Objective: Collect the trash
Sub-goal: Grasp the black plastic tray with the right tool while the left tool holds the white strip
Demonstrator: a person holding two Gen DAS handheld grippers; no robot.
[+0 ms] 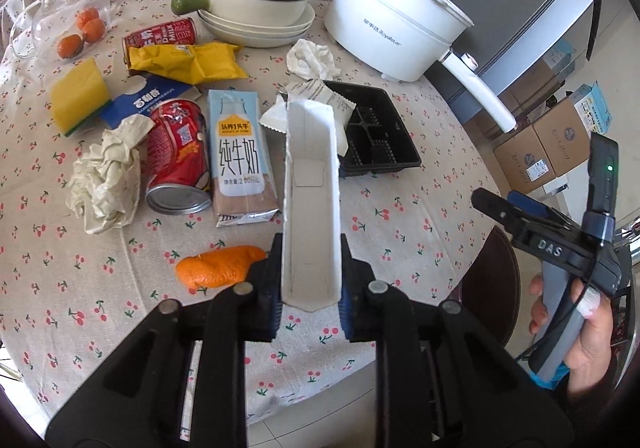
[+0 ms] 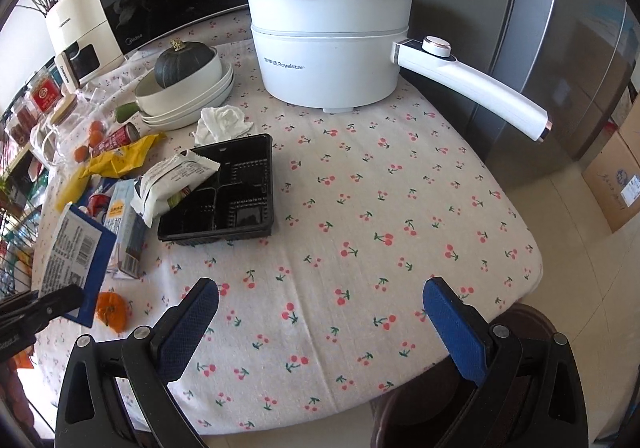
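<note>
My left gripper (image 1: 310, 248) is shut on a flattened white and blue carton (image 1: 310, 192) and holds it above the table; the carton also shows in the right wrist view (image 2: 76, 244). My right gripper (image 2: 320, 306) is open and empty over the cherry-print tablecloth (image 2: 380, 216). Trash lies on the table: a milk carton (image 1: 240, 156), a red can (image 1: 178, 160), crumpled paper (image 1: 106, 176), orange peel (image 1: 218, 266), a black plastic tray (image 2: 236, 192) with a white wrapper (image 2: 176, 180) on it, a yellow wrapper (image 1: 188, 62) and a tissue (image 2: 222, 122).
A white electric pot (image 2: 328, 60) with a long handle stands at the back. Stacked bowls (image 1: 260, 10) hold a dark squash. A glass jar (image 1: 48, 8), small oranges (image 1: 90, 24), a yellow sponge (image 1: 80, 94) and a second red can (image 1: 160, 34) sit left. Cardboard boxes (image 1: 556, 144) stand on the floor.
</note>
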